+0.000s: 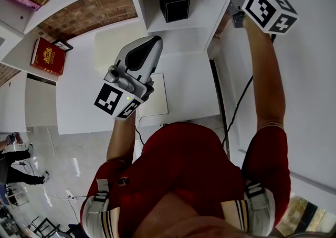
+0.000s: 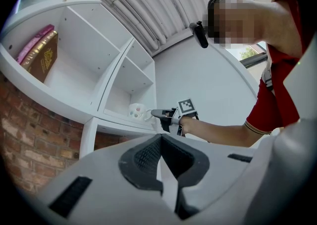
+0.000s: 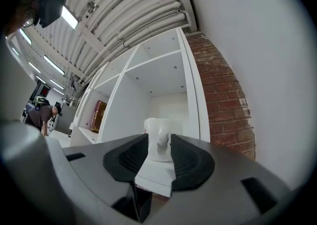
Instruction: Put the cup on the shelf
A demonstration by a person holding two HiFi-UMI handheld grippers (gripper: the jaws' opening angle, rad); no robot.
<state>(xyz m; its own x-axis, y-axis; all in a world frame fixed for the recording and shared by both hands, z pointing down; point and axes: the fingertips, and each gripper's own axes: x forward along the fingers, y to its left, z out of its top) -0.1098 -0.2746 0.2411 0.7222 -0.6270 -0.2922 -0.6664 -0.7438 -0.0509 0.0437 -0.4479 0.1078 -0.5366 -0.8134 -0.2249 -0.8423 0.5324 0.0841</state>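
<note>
A white cup (image 3: 157,130) with coloured dots stands upright in a white shelf compartment (image 3: 163,78), its handle turned towards my right gripper (image 3: 159,143). The right jaws stand open on either side of the handle, and the pads do not press on it. From the left gripper view the cup (image 2: 136,111) sits on the shelf board with the right gripper (image 2: 155,114) just beside it. In the head view only the right gripper's marker cube (image 1: 270,9) shows, raised at the top right. My left gripper (image 1: 156,41) hangs lower over the white desk, shut (image 2: 161,138) and empty.
A black box (image 1: 174,2) sits in a lower compartment. A red book (image 1: 49,56) leans on a left shelf, with more books (image 2: 42,53) above. A brick wall (image 3: 223,100) flanks the shelf unit. A white sheet (image 1: 156,95) lies on the desk. A person (image 3: 40,115) stands far off.
</note>
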